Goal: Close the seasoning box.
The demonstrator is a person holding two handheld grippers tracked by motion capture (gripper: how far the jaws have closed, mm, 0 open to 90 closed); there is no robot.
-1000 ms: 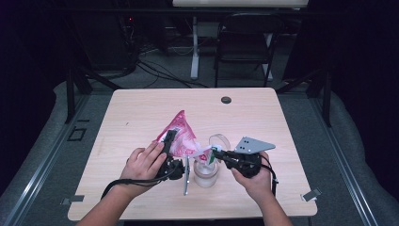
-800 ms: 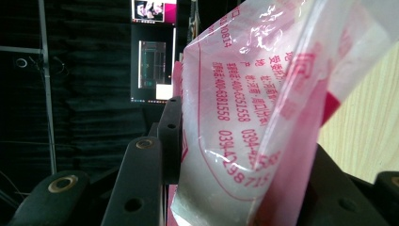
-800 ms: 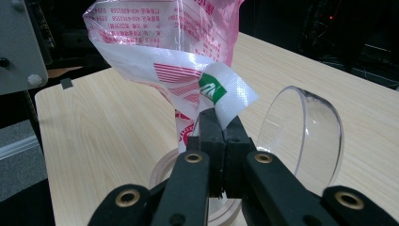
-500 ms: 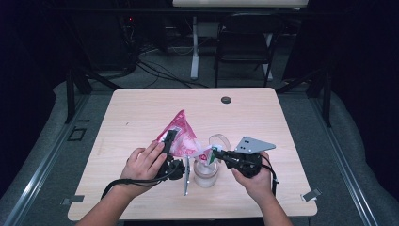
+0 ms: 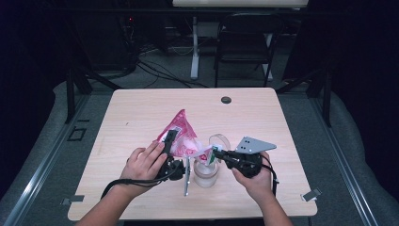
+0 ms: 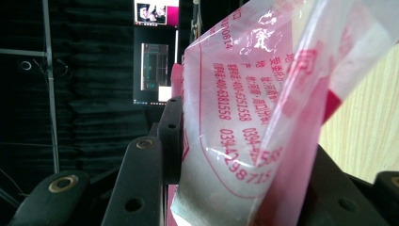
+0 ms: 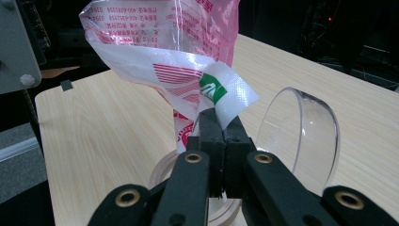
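Room: dark lab, black curtains, cables on floor, folding chair [image 5: 247,44] behind a light wood table [image 5: 141,113].
High view, table: small dark round disc [image 5: 226,100] near far edge, well apart from the work.
High view, bag: pink/red printed plastic bag [image 5: 181,134] held up near the front-centre of table, peak pointing away from the person.
High view, left gripper [image 5: 168,141]: in left hand [image 5: 143,165], jaws up against the bag's left side; cable trails toward bottom edge.
High view, right gripper [image 5: 215,154]: in right hand [image 5: 256,181], grey plate on top, tips at the bag's lower right corner.
High view, jar: clear glass jar [image 5: 206,173] stands betw. the two hands, just below the bag; hinged clear lid [image 5: 220,141] tipped open behind it. Thin metal piece [image 5: 187,176] lies just left of jar.
Left gripper view: jaws pressed on the bag [image 6: 244,108], film sandwiched betw. them, red print and digits on it; monitor [image 6: 155,52] in dark backgr.; table at right.
Right gripper view: jaws closed together, pinching the bag's white corner w/ green logo [image 7: 221,94]; bag hangs above the jar rim [image 7: 164,172]; open lid [image 7: 301,136] upright at right; table beyond.
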